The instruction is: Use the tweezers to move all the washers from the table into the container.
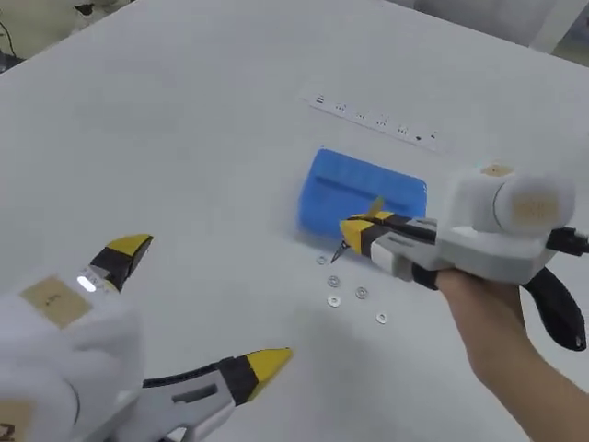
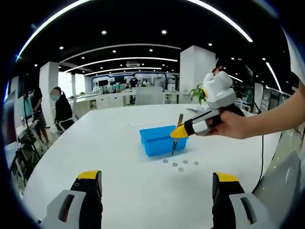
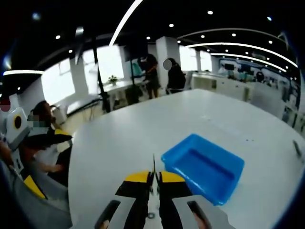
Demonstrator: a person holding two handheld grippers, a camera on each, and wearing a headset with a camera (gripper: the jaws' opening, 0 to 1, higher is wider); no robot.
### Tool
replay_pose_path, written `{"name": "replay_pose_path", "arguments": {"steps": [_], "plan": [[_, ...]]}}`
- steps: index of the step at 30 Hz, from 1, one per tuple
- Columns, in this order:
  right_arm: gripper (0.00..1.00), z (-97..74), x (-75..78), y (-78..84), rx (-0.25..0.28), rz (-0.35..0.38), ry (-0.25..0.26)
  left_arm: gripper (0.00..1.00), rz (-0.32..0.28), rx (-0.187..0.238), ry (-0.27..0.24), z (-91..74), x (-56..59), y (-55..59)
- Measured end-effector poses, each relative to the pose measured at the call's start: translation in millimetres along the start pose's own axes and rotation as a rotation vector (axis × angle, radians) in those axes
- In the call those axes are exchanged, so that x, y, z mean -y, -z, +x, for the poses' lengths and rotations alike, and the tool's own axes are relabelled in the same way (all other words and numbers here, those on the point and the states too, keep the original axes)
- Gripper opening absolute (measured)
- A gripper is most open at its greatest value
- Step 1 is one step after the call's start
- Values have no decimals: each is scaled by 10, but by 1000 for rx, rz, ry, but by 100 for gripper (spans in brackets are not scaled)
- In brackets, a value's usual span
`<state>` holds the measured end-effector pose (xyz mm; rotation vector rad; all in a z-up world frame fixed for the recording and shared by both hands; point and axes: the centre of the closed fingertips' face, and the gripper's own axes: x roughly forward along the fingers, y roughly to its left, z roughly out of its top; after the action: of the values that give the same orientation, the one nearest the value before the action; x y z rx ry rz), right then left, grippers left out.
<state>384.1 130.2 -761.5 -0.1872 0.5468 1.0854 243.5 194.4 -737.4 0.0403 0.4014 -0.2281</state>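
Blue rectangular plastic container (image 1: 342, 189) rests open side up on the white table (image 1: 184, 138). Just in front of the container's near wall lie five small silver metal washers (image 1: 333, 300), scattered flat on the table and apart from one another; the closest one is just beside that wall. The left gripper view shows them in a loose cluster (image 2: 175, 164) in front of the container (image 2: 153, 140).

The right gripper (image 1: 354, 230), held in a hand (image 1: 488, 313), hovers over the container's near edge. Its yellow-tipped jaws are pressed together on thin metal tweezers (image 2: 173, 145), which point steeply down, their tip just in front of the container's near wall, close above the nearest washers. Whether the tip touches the table or a washer I cannot tell. In the right gripper view the tweezers (image 3: 154, 166) stick up between the closed jaws, with the container (image 3: 224, 188) just to their right.

The left gripper (image 1: 198, 304) hangs well in front of the container and off to its left, its two yellow-tipped jaws spread wide with nothing between them; its own view shows the same gap (image 2: 156, 177).

Beyond the container's far side, a long white power strip (image 1: 373, 118) lies on the table.
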Motion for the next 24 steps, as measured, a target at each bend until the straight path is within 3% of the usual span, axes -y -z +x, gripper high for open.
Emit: {"name": "replay_pose_path", "arguments": {"steps": [3,8,11,14,24], "plan": [[3,74,-8,18,-9,-11,-14,99,34,-5,-31,-2,-46,16],[3,168,-1,98,-31,-45,-44,99,19,-35,-48,9,-109,76],[3,200,17,124,-40,-60,-47,99,19,-44,-48,23,-108,96],[3,234,23,157,-56,-81,-56,99,40,-84,-57,43,-115,163],[3,342,91,183,-56,-69,-79,98,41,-107,-58,51,-125,204]]}}
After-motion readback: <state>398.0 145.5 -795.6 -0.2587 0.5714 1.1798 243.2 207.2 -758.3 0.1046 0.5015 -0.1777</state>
